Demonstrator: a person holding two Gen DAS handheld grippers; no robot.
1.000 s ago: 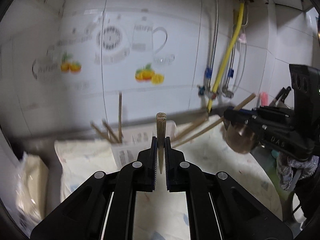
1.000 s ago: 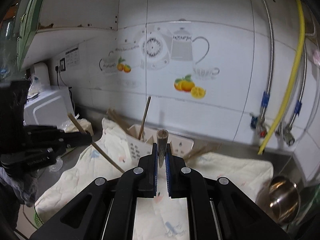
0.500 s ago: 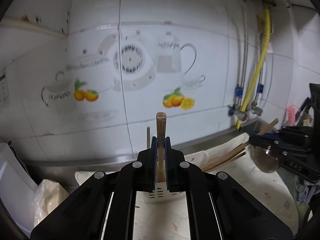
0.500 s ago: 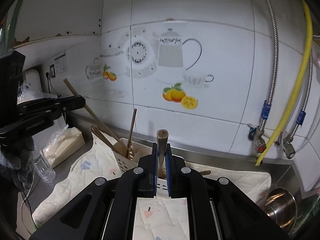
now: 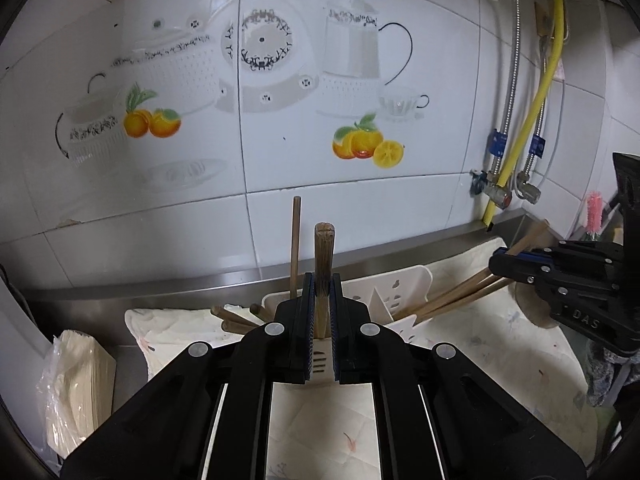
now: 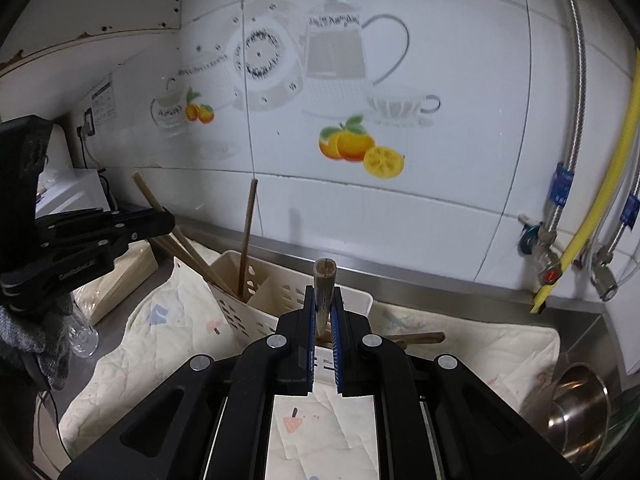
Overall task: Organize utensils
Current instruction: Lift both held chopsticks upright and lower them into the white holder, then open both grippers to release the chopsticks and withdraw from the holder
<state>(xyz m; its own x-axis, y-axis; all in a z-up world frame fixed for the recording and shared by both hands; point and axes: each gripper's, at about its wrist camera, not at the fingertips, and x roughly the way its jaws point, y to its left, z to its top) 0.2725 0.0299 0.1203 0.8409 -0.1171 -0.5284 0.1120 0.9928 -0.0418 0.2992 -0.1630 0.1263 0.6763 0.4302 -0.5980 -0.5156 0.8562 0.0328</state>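
My left gripper (image 5: 322,280) is shut on a bundle of wooden chopsticks (image 5: 323,256), its end standing up between the jaws, just in front of the white slotted utensil holder (image 5: 400,292). My right gripper (image 6: 324,294) is shut on another bundle of wooden chopsticks (image 6: 325,284), right over the same holder (image 6: 276,296). One dark chopstick (image 6: 247,236) stands upright in the holder. In the right wrist view the left gripper (image 6: 160,220) holds its sticks slanting down into the holder. In the left wrist view the right gripper (image 5: 500,264) holds its sticks slanting toward the holder.
A pale quilted cloth (image 6: 460,356) covers the steel counter under the holder. A steel ladle bowl (image 6: 576,408) lies at the right. A bagged stack of paper (image 5: 76,384) sits at the left. The tiled wall, yellow hose (image 5: 524,128) and valves stand close behind.
Both grippers have moved forward and down toward the holder with their chopsticks. The left gripper swung right until the holder sits straight ahead. Both stay shut.
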